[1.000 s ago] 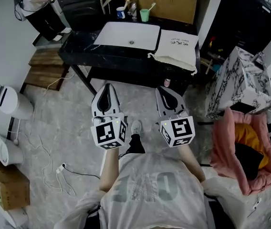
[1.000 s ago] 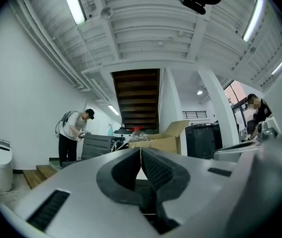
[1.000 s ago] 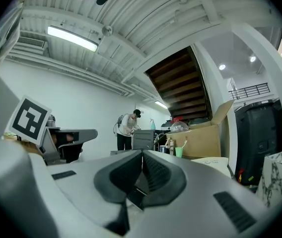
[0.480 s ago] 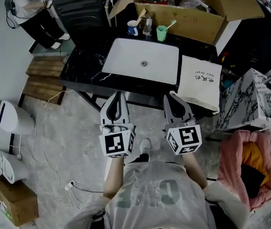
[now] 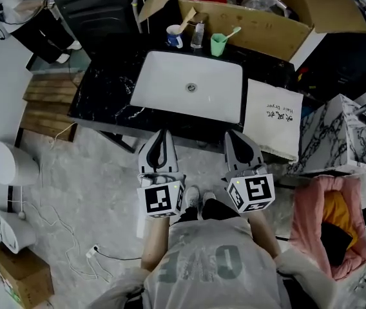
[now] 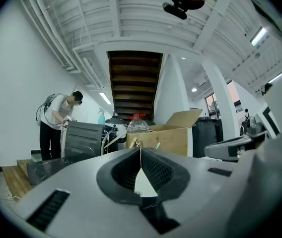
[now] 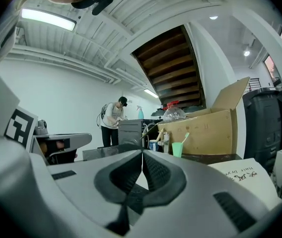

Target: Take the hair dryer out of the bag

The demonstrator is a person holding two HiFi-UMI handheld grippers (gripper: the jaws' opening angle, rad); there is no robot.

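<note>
Left tongs [image 5: 163,137] and right tongs [image 5: 234,138] are closed, empty, near the bench [image 5: 99,95]. Cream bag [image 5: 272,118] lies on its right end, hair dryer presumably inside. Approach stage; next, open tongs at the bag.

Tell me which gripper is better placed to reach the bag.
Right. The bag lies on the counter right of the sink, just ahead of the right gripper; the left gripper faces the sink. Both have shut, empty jaws, so it must open first.
</note>
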